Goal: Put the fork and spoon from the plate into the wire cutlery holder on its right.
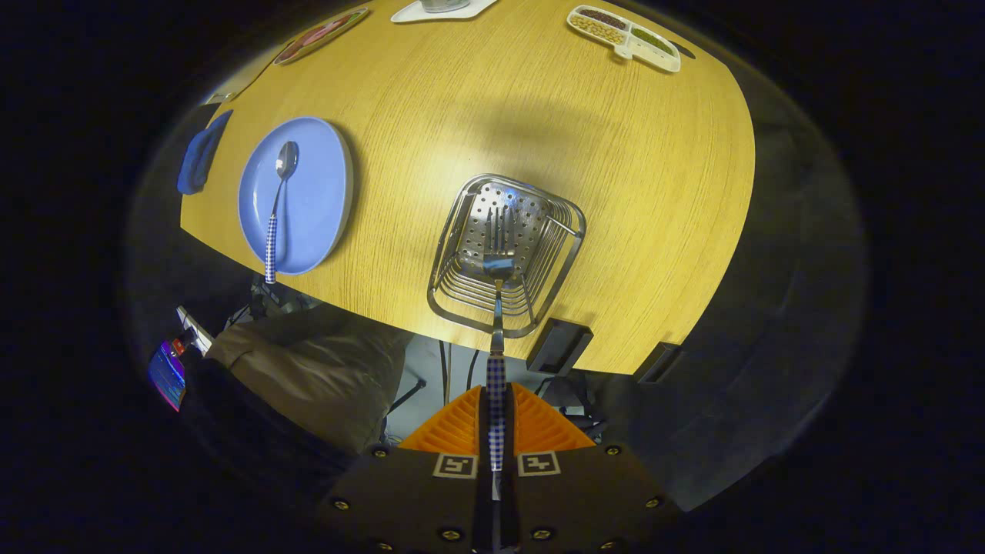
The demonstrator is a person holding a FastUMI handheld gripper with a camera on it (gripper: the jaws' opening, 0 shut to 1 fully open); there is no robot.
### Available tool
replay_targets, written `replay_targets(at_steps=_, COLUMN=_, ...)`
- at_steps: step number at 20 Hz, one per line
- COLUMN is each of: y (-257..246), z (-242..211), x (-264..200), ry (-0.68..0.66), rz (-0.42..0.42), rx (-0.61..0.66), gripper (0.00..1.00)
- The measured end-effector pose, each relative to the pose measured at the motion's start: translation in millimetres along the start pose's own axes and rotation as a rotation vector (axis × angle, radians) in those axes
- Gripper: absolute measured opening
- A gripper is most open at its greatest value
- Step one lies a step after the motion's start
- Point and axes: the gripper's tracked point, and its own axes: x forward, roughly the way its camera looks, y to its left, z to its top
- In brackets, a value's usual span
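Gripper (496,431) clamps one fork (498,261) — one spoon (278,201).

Light: bright from above, pooled on the table (616,154) mid-frame, fading toward its upper left.
Shadow: a soft broad band lies across the table just above the holder (504,254).
Glare: sharp glints on the holder's steel and the spoon (278,201) bowl.
Surroundings: dim and murky below and right of the table.
Distortion: strong fisheye; the table edge bows and the tray (625,37) at upper right is squeezed.
Focus: crisp mid-frame, softer at the rim; the gripper (496,419), closed on the fork (497,308) handle, is sharp.
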Motion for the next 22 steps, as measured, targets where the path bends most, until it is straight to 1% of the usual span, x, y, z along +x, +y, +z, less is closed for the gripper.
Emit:
replay_targets(at_steps=1, y=-2.2, z=2.9, x=1.9, ry=0.011, rz=-0.004, rx=-0.004, gripper=0.05)
replay_targets(at_steps=4, y=3.3, z=12.1, x=2.7, ry=0.047, rz=0.035, rx=0.006, gripper=0.04)
replay_targets(at_steps=7, y=-4.4, z=19.9, x=6.2, ry=0.075, rz=0.012, rx=0.003, gripper=0.04)
replay_targets(at_steps=9, y=-4.1, z=21.4, x=7.3, ry=0.089, rz=0.022, rx=0.033, gripper=0.05)
replay_targets(at_steps=10, y=-3.0, z=23.7, x=8.2, ry=0.083, rz=0.038, rx=0.054, gripper=0.08)
replay_targets(at_steps=13, y=-8.9, z=30.4, x=5.0, ry=0.052, rz=0.044, rx=0.087, gripper=0.10)
replay_targets(at_steps=15, y=-6.9, z=32.7, x=-5.2, ry=0.022, rz=0.070, rx=0.109, gripper=0.11)
replay_targets(at_steps=16, y=-4.2, z=32.2, x=-8.1, ry=0.000, rz=0.089, rx=0.116, gripper=0.21)
replay_targets(at_steps=17, y=-3.2, z=32.5, x=-12.7, ry=-0.026, rz=0.101, rx=0.128, gripper=0.43)
replay_targets(at_steps=20, y=-8.5, z=32.7, x=-26.8, ry=-0.116, rz=0.078, rx=0.162, gripper=0.45)
replay_targets(at_steps=22, y=-1.1, z=31.0, x=-40.8, ry=-0.193, rz=0.088, rx=0.183, gripper=0.45)
